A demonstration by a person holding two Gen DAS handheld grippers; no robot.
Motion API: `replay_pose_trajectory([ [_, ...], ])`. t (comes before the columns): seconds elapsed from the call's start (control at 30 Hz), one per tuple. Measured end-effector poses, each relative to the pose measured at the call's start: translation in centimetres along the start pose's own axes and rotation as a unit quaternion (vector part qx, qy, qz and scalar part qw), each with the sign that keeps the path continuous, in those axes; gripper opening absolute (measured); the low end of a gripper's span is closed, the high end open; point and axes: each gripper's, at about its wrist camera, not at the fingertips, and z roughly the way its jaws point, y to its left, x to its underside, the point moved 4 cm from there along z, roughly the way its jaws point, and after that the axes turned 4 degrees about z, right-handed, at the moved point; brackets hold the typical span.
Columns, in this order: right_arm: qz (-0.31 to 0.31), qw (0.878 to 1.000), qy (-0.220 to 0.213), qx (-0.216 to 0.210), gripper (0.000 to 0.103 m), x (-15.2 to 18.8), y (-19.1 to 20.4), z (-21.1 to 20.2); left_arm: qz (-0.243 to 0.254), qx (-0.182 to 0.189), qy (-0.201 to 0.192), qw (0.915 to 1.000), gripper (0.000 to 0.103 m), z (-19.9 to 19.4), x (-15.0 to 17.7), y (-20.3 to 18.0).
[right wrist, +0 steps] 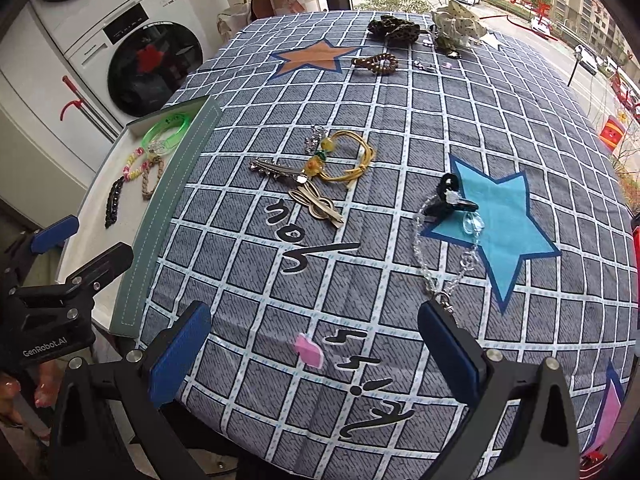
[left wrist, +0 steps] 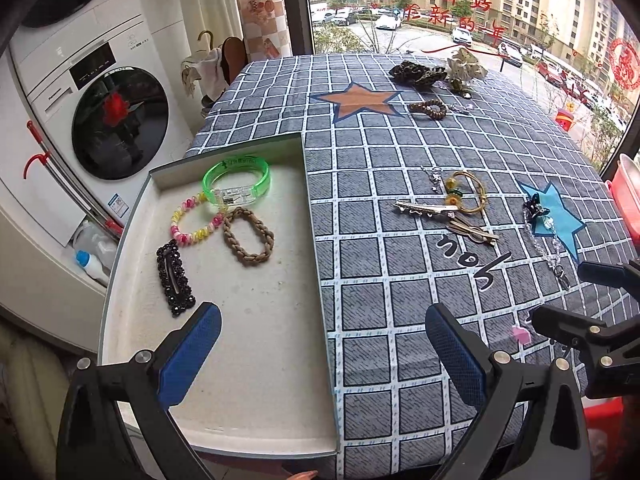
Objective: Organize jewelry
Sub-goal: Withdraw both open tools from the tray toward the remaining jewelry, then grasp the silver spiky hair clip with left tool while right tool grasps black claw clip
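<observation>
A shallow box tray [left wrist: 280,380] [right wrist: 132,280] at the table's left holds a green bangle [left wrist: 236,180], a pink-and-yellow bead bracelet [left wrist: 196,220], a braided brown hair tie [left wrist: 248,236] and a black beaded clip [left wrist: 175,278]. My left gripper [left wrist: 324,356] is open over the tray's right wall, nothing between its blue pads. My right gripper [right wrist: 314,354] is open above the cloth near the front edge, empty. Loose on the cloth lie a silver clip [right wrist: 276,170], a gold cord bracelet [right wrist: 348,156], a beige bow clip [right wrist: 318,204] and a crystal chain with a black bow [right wrist: 452,204].
Far across the checked tablecloth [right wrist: 400,112] lie a leopard scrunchie [right wrist: 394,28], a cream scrunchie [right wrist: 458,20] and a brown bead bracelet [right wrist: 376,63]. A washing machine [left wrist: 100,100] stands to the left. A window runs behind the table, and a pink basin [left wrist: 628,196] sits at the right.
</observation>
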Motion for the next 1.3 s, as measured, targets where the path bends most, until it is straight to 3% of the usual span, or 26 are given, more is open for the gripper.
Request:
replay_pose_trajectory([
  [0.37, 0.068, 0.997, -0.017, 0.044, 0.103, 1.6, -7.6, -1.7, -0.012, 0.053, 0.018, 0.9984, 0.103, 2.0, -2.2, -5.5],
  [0.57, 0.094, 0.994, -0.023, 0.054, 0.103, 1.5, -9.9, -1.6, -0.035, 0.044, 0.027, 0.998, 0.103, 4.3, -3.5, -6.5],
  [1.13, 0.085, 0.993, -0.057, 0.058, 0.102, -3.4, -10.3, -0.3, -0.026, 0.034, 0.032, 0.9986, 0.103, 7.9, -6.6, -6.5],
  [1.3, 0.076, 0.994, -0.058, 0.055, 0.096, -4.7, -10.1, 0.5, -0.025, 0.031, 0.039, 0.9985, 0.103, 9.0, -6.8, -6.4],
])
